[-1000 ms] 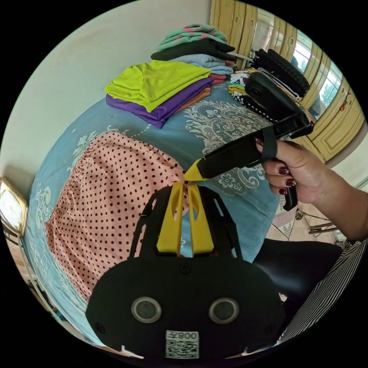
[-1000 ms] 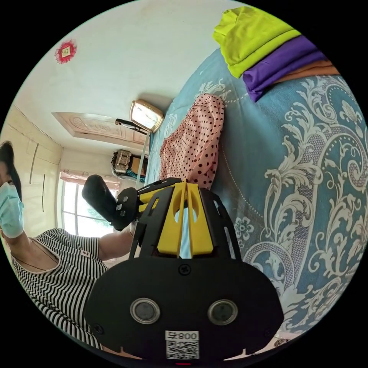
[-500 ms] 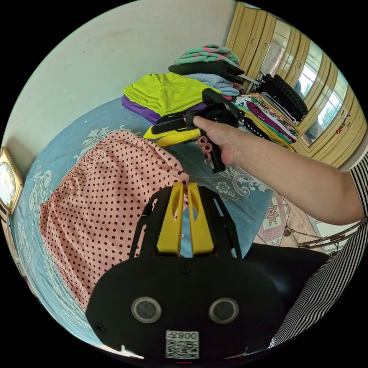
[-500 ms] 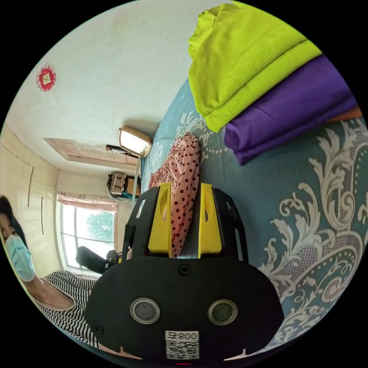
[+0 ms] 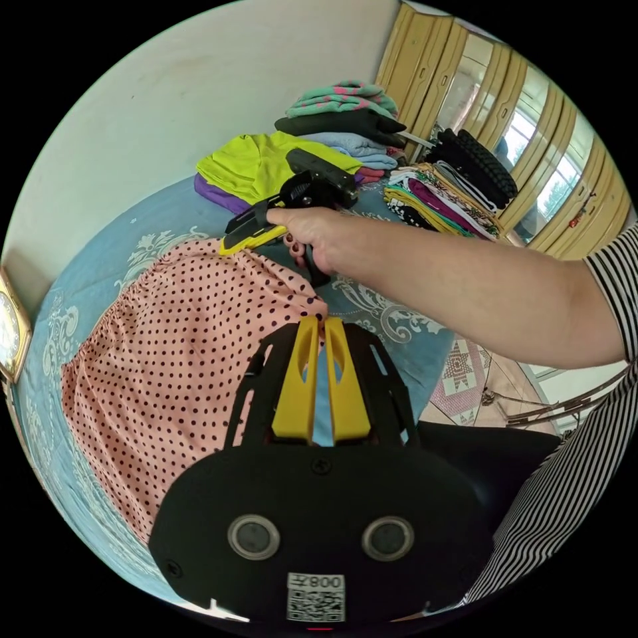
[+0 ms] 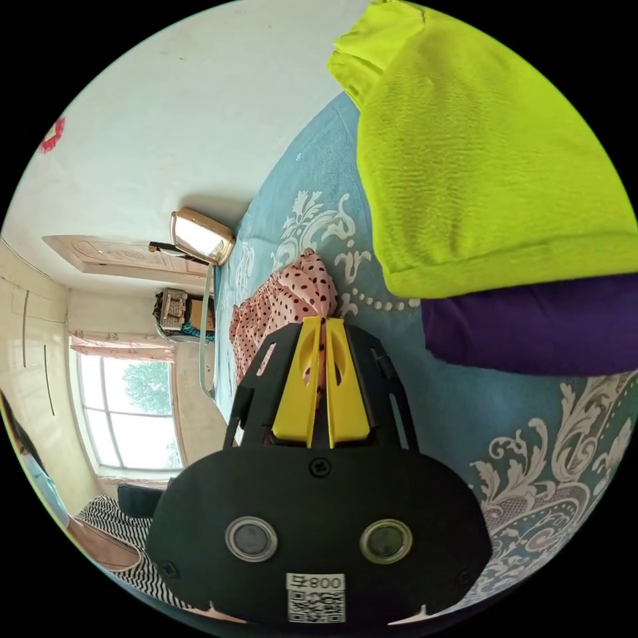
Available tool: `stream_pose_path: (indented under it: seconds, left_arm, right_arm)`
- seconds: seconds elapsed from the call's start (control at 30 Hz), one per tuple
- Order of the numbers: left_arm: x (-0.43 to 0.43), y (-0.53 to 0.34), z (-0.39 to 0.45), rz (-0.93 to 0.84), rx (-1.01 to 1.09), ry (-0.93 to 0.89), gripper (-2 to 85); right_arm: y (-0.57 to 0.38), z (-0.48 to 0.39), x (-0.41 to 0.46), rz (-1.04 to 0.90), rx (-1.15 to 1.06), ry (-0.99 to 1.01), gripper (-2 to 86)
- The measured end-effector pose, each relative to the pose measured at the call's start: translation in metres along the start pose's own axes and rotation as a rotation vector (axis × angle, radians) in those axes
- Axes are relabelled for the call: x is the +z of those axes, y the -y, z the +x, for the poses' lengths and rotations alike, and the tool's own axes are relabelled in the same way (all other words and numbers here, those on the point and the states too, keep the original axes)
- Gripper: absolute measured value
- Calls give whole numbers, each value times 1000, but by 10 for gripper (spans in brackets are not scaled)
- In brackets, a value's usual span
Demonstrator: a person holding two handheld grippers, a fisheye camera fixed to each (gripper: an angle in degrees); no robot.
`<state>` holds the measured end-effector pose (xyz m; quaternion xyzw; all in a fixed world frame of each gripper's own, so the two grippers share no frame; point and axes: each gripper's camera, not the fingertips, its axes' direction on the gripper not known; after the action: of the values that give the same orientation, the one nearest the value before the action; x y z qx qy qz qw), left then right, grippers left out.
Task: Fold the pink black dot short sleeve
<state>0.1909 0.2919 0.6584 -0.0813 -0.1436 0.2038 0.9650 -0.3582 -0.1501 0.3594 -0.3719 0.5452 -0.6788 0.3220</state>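
The pink short sleeve with black dots [image 5: 179, 345] lies spread on a blue patterned bed. In the left gripper view my left gripper [image 5: 322, 322] is shut on the garment's near corner. Farther along the same edge, a hand holds my right gripper [image 5: 229, 247] with its yellow jaws down at the far corner. In the right gripper view my right gripper [image 6: 323, 323] is shut on a bunched fold of the pink garment [image 6: 282, 302].
A lime and purple folded stack [image 5: 256, 166] sits just beyond the garment, close to the right gripper [image 6: 492, 193]. More folded piles [image 5: 345, 116] and a striped heap [image 5: 445, 199] lie behind. A clock [image 5: 8, 332] leans by the bed's edge; wardrobes [image 5: 531, 146] stand at the far side.
The right gripper left the near corner, travelled to the far corner beside the lime stack, opened around the fabric and shut on it. The left gripper kept its hold.
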Motion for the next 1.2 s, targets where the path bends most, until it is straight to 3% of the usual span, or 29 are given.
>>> stream_pose_path:
  seconds: [0.4,0.6,0.87,1.2]
  left_arm:
    - [1,-53,29,36,63,-198,17]
    - [-24,-108,-20,126,-69,-203,17]
    - [-63,-237,-138,260,-426,-119,16]
    - [-34,-372,-201,271,-695,-102,16]
  right_arm:
    - [-68,-21,-85,151,53,-9,5]
    - [-58,-89,-82,167,-6,3,5]
    - [18,-240,4,92,-203,42,5]
    - [77,-350,130,-72,-269,12,4]
